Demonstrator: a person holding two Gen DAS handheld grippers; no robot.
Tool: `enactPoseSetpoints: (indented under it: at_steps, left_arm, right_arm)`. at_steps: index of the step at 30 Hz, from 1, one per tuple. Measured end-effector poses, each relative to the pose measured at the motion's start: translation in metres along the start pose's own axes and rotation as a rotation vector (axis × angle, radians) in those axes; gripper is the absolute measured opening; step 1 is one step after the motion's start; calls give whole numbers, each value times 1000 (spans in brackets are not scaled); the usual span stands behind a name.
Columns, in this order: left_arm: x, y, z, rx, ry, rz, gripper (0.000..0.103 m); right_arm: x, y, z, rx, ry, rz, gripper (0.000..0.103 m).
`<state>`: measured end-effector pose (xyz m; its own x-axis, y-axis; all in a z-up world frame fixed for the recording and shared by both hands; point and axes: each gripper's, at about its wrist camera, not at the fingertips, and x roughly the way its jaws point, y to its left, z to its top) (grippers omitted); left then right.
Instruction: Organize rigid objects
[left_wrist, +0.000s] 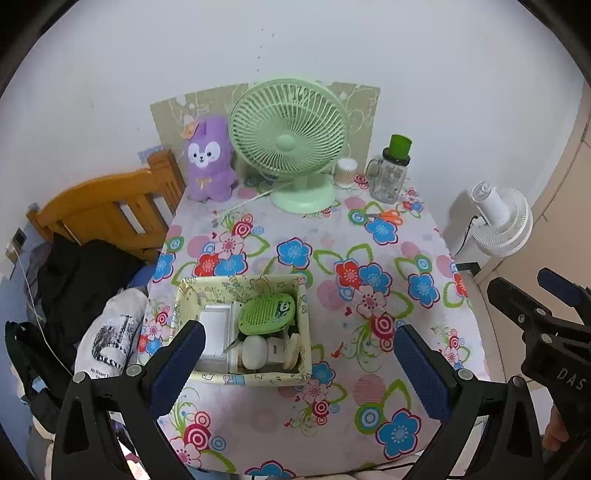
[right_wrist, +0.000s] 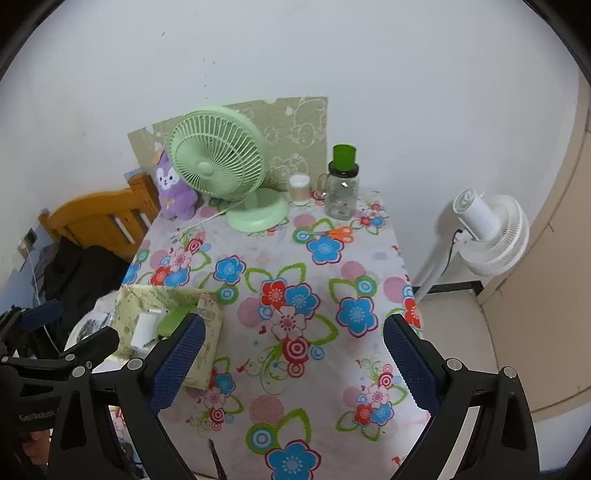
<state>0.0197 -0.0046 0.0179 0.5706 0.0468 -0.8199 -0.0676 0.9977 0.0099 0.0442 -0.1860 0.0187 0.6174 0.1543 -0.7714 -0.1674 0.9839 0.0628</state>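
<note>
A pale yellow-green patterned box (left_wrist: 305, 325) sits on the flowered tablecloth near the table's front left. Inside lie a green perforated oval case (left_wrist: 266, 312), a white rectangular container (left_wrist: 214, 332) and small white bottles (left_wrist: 255, 352). My left gripper (left_wrist: 299, 365) hovers open above the table's near edge, its left finger in front of the box. My right gripper (right_wrist: 293, 360) is open over bare cloth to the right of the box (right_wrist: 207, 332). Orange-handled scissors (left_wrist: 386, 216) lie at the back right. Neither gripper holds anything.
A green desk fan (left_wrist: 291, 144), a purple plush toy (left_wrist: 210, 158), a cotton-swab jar (left_wrist: 345, 171) and a glass jar with a green lid (left_wrist: 391, 171) line the back edge. A wooden bed frame (left_wrist: 107, 206) with dark bags stands left. A white floor fan (right_wrist: 487, 232) stands right.
</note>
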Motion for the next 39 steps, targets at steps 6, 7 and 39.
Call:
enactPoseSetpoints:
  at_steps: [6,7,39]
  left_arm:
    - [-10,-8,-3,-6,-19,-17,103]
    - [-11,-8,-4,-4,-22,-13,103]
    - [-17,-13,-8,-17,-58,16,103]
  right_arm:
    - [-10,-6,-3,5,-12,-16,98]
    - [-11,-7,-3,5,-15,-18,98]
    - [-16,-3,-7,-17,-37,-29,98]
